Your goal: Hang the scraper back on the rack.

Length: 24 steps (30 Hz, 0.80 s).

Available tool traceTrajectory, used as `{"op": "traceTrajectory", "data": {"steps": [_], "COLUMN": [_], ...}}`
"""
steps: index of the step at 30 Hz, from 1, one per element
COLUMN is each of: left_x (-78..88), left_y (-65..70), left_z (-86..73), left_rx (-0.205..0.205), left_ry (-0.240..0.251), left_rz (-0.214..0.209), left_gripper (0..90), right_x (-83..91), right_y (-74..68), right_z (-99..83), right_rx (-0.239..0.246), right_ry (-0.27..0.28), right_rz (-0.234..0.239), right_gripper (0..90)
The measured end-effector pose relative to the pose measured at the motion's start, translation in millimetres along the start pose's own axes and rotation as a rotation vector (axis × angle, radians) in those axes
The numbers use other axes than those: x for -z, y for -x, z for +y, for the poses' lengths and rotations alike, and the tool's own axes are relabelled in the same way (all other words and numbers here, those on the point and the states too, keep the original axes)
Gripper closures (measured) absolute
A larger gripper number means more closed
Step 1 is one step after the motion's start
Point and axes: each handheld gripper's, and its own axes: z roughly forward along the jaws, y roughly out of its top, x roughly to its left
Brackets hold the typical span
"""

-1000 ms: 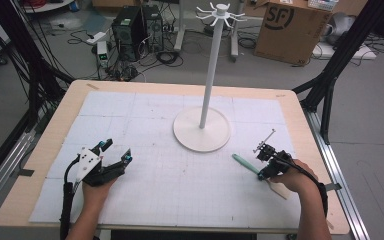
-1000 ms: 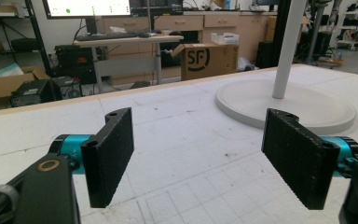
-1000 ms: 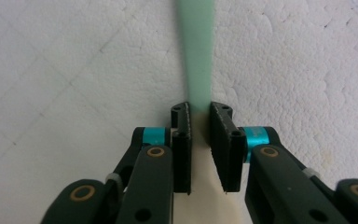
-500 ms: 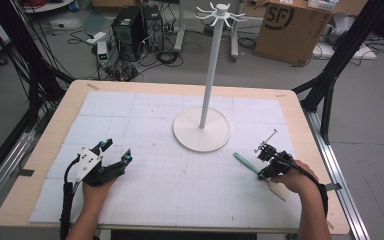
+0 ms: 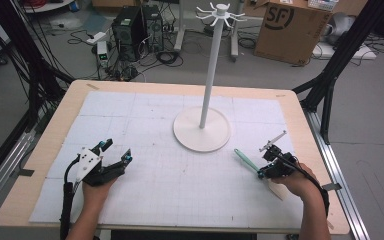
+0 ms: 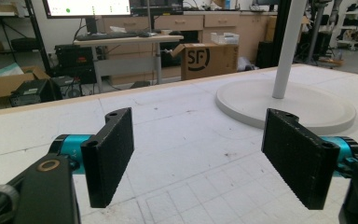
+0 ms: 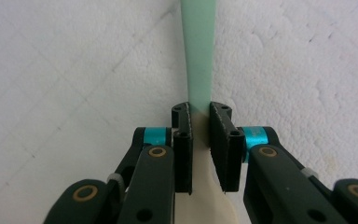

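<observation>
Right tongs [image 7: 199, 140] clamp spatula [image 7: 198, 56] right of stand [image 5: 202, 135]; grip narrow, spatula may pivot or slip on lift. Left tongs [image 6: 205, 158] open, empty.

A slim utensil with a mint-green handle and a cream-coloured flat end [image 7: 199, 60] lies flat on the white worktop [image 7: 65, 70]. It sits between the jaws of the right hand-held gripper [image 7: 200, 116], its green handle stretching straight ahead beyond them.
</observation>
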Motion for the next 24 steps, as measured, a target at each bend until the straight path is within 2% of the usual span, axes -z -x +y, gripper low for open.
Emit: {"op": "traceTrajectory", "data": {"steps": [3,5,10,14,18,24], "left_x": [0.1,0.0,-0.1,0.0,0.0,0.0], "left_y": [0.0,0.0,0.0,0.0,0.0,0.1], "left_z": [0.0,0.0,0.0,0.0,0.0,0.0], "left_rx": [-0.003,-0.001,0.000,-0.001,-0.001,-0.003], "left_ry": [-0.002,-0.001,0.000,-0.001,-0.002,-0.002], "left_rz": [0.000,0.001,0.001,0.001,0.001,0.000], "left_gripper": [25.7,25.6,25.6,25.6,25.6,25.6], "right_x": [4.0,5.6,9.5,13.2,18.2,25.2], "right_y": [-0.2,0.5,-1.3,-1.0,-1.9,-2.0], "right_z": [-2.7,-4.9,-8.9,-11.3,-12.8,-15.4], "right_rx": [-0.008,-0.004,-0.021,-0.017,-0.022,-0.025], "right_ry": [0.048,0.102,0.161,0.232,0.292,0.374], "right_rz": [0.001,0.007,0.011,0.007,0.024,0.011], "right_gripper": [80.0,80.0,80.0,80.0,80.0,80.0]}}
